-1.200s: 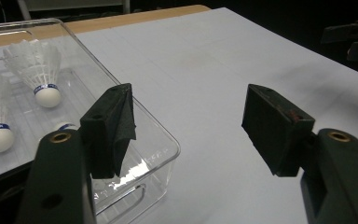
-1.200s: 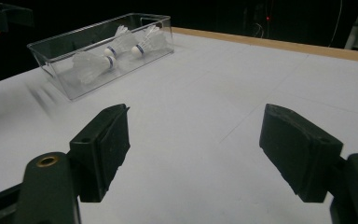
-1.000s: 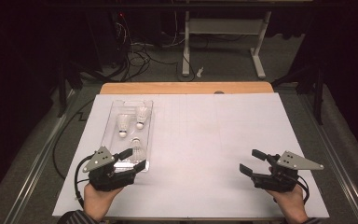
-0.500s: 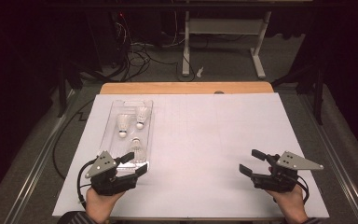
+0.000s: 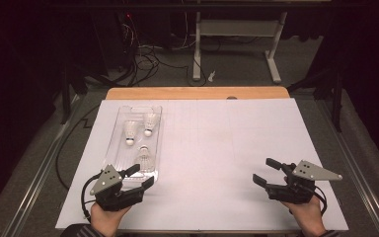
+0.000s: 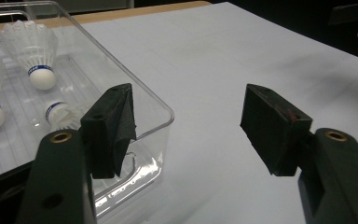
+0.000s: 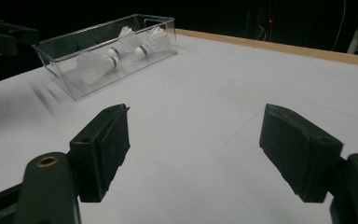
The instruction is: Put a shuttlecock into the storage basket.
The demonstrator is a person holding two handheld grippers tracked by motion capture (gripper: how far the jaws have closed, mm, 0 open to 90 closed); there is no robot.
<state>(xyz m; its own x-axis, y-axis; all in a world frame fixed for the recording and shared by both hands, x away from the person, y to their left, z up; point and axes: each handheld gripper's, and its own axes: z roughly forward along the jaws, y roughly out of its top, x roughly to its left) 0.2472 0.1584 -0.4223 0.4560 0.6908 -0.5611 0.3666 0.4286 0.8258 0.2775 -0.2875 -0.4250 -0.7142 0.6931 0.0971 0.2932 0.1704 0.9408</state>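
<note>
White paper covers the table (image 5: 217, 148); from above, your left gripper (image 5: 137, 178) sits spread at the clear tray's (image 5: 139, 109) near end, the right gripper (image 5: 265, 171) spread well apart. Its own view shows three shuttlecocks (image 6: 33, 51) inside: featherlight, crushable (take the cork). Right gripper view blurs their feathers.

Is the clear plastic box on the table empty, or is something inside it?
Not empty. The clear rectangular plastic box holds three white feathered shuttlecocks, all lying on its floor. It has no lid on.
</note>
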